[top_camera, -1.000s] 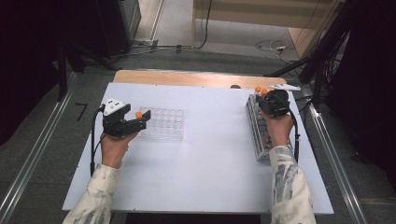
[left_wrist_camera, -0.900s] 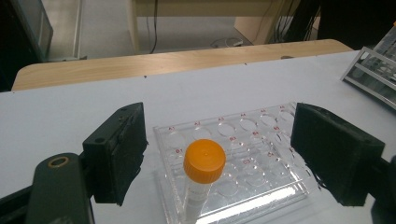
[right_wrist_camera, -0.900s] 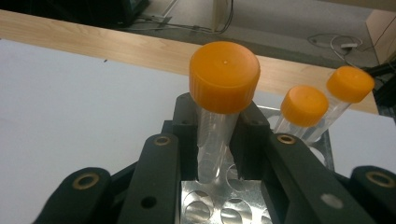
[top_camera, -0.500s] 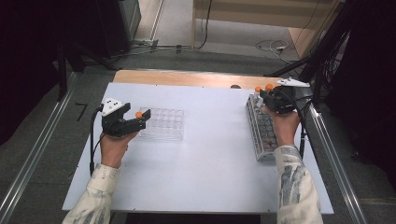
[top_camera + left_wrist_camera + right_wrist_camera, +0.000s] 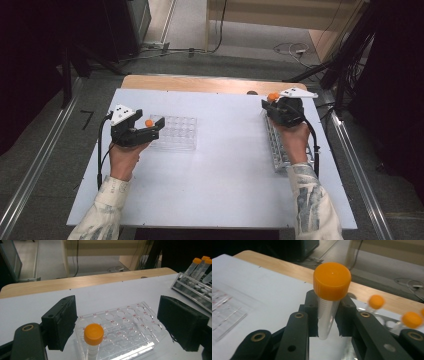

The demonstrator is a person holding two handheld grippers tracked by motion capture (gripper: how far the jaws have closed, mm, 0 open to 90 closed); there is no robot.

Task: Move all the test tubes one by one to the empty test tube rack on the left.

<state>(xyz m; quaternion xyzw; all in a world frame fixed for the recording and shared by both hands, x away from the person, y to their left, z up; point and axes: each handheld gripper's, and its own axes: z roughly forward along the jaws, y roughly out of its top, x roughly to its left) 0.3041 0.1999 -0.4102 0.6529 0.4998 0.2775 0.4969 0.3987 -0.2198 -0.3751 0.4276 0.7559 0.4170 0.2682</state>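
My right gripper (image 5: 328, 315) is shut on a clear tube with an orange cap (image 5: 332, 281), which stands upright between the jaws. In the high view this gripper (image 5: 274, 103) hovers over the far end of the metal tube rack (image 5: 285, 150) at the table's right. My left gripper (image 5: 121, 323) is open wide around a clear well plate (image 5: 130, 322). An orange-capped tube (image 5: 93, 334) stands in the plate's near corner, close to one jaw and untouched. In the high view the left gripper (image 5: 152, 130) sits at the plate's (image 5: 175, 134) left end.
Several more orange-capped tubes (image 5: 197, 263) stand in the rack (image 5: 192, 290). The white tabletop (image 5: 225, 170) ends in a wooden strip (image 5: 200, 84) at the far side. Cables lie on the floor beyond, and metal rails run along both sides of the table.
The right gripper has risen and moved toward the far end of the rack, carrying the tube with it. The left gripper and plate have stayed where they were.
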